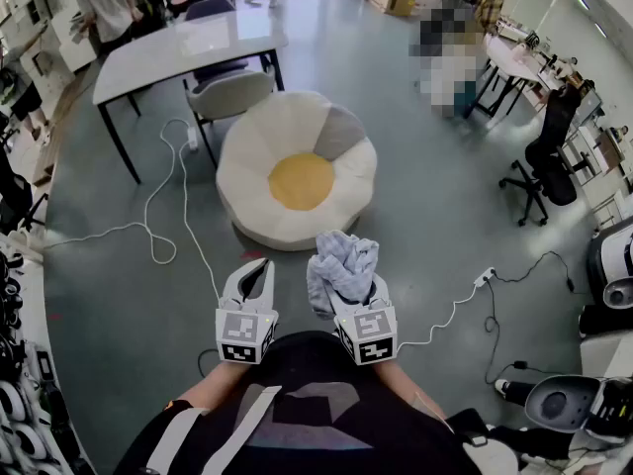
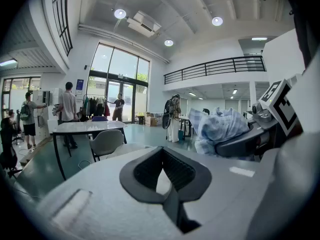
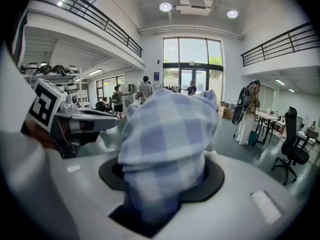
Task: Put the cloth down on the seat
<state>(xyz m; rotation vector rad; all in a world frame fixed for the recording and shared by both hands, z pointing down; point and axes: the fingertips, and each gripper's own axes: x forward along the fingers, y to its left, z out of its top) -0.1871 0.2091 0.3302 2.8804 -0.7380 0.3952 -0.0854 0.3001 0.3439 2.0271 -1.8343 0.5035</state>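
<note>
In the head view the cloth (image 1: 341,263) is bunched over the right gripper (image 1: 348,287), so its jaw tips are covered. In the right gripper view the same cloth fills the middle. It is soft and blurred this close up, and it hides the far ends of the jaws and the floor beyond them. The seat (image 1: 297,171) is plain in the head view. In the left gripper view it is almost wholly blocked by the left gripper's (image 2: 162,156) own body. The chair (image 1: 229,95) is partly tucked under the table's (image 1: 178,52) near edge. The person's body (image 1: 307,424) is cut off by the head view's bottom edge. The people (image 1: 109,3) past the table's far edge are cut off at the top edge.
</note>
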